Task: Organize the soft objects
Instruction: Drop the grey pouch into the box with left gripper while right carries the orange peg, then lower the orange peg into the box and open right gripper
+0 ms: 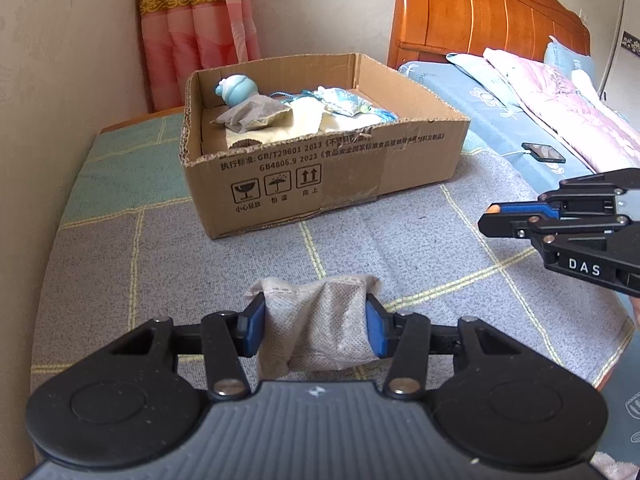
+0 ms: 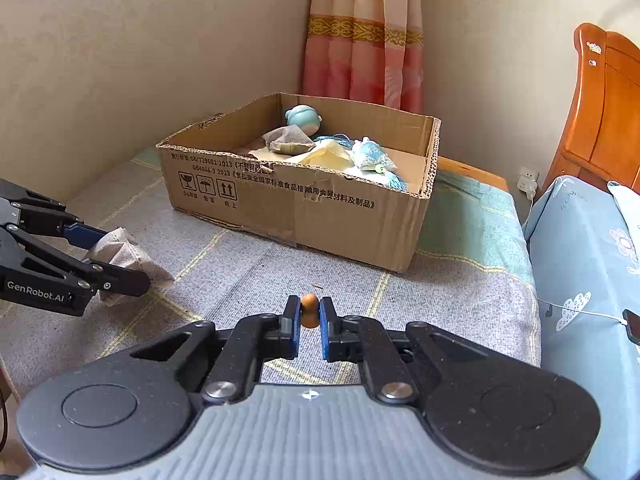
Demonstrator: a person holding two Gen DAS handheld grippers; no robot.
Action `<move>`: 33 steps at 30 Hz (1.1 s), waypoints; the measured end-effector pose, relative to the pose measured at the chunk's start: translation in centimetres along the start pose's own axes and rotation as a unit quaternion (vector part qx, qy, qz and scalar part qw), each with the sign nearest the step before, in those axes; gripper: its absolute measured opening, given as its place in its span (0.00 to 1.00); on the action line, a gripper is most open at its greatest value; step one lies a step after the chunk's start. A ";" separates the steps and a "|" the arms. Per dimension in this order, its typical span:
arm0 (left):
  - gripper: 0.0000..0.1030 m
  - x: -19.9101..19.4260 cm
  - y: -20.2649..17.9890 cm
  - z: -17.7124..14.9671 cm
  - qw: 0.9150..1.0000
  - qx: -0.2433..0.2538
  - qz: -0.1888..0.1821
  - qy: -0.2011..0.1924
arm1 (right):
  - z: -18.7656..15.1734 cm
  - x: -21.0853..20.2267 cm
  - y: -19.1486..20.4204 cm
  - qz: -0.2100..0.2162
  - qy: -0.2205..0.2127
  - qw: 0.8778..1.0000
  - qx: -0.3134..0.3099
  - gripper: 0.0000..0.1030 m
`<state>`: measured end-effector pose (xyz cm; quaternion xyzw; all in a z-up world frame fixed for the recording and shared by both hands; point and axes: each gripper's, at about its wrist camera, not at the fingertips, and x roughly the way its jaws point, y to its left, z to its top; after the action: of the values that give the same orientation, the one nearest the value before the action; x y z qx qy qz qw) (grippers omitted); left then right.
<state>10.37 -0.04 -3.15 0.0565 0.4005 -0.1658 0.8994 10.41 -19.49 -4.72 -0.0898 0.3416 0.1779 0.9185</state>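
On checked bed cover: left gripper pinching grey fabric pouch; right gripper clamping brown bead, plain only from right wrist.

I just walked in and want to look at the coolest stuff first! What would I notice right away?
Probably the big cardboard box on the checked blanket, with a little blue toy and soft pouches inside. Close up, the left hand-held gripper squeezes a grey cloth pouch. The right hand-held gripper pinches a tiny brown bead in front of the box.
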 end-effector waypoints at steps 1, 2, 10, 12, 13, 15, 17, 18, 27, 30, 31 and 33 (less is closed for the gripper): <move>0.47 -0.3 0.0 0.4 1.000 0.006 0.000 -0.003 | 0.1 -0.1 0.0 0.002 0.000 1.000 -0.002 0.12; 0.47 -0.7 -0.1 0.8 1.000 0.014 0.000 -0.008 | 0.3 -0.3 0.0 0.006 0.000 1.000 -0.003 0.12; 0.47 -2.0 0.2 6.8 0.997 0.046 -0.007 -0.064 | 2.5 -2.1 0.1 0.024 -0.018 0.999 -0.028 0.12; 0.47 -1.5 0.4 8.5 0.996 0.051 -0.002 -0.075 | 3.0 -2.5 0.2 0.023 -0.023 0.999 -0.033 0.12; 0.47 -1.1 0.5 9.4 0.995 0.054 0.002 -0.079 | 3.2 -2.6 0.1 0.023 -0.025 0.999 -0.035 0.12; 0.47 -0.3 0.6 11.1 0.995 0.057 0.005 -0.083 | 3.5 -2.7 0.1 0.020 -0.029 0.999 -0.033 0.12; 0.48 0.8 0.7 12.5 0.995 0.056 0.005 -0.088 | 3.7 -2.8 0.0 0.021 -0.032 0.999 -0.029 0.12; 0.53 1.3 0.8 13.1 0.994 0.052 0.005 -0.093 | 3.8 -2.8 -0.1 0.019 -0.032 0.999 -0.028 0.12; 0.94 1.0 1.8 12.4 0.992 0.016 0.017 -0.123 | 4.6 -2.8 0.0 0.010 -0.031 0.999 -0.036 0.12; 0.97 -0.3 1.7 10.4 0.992 0.020 0.038 -0.120 | 5.3 -2.6 -0.2 0.011 -0.034 0.999 -0.038 0.12; 0.98 -0.8 1.6 9.6 0.991 0.020 0.046 -0.121 | 5.6 -2.5 -0.2 0.011 -0.037 0.999 -0.039 0.12; 0.99 -1.6 1.4 8.1 0.991 0.018 0.055 -0.120 | 6.4 -2.2 -0.4 0.011 -0.041 0.998 -0.038 0.12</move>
<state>15.53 -0.25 3.42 0.0740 0.2829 -0.1291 0.9475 12.78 -18.61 1.56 -0.1140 0.2979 0.2044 0.9255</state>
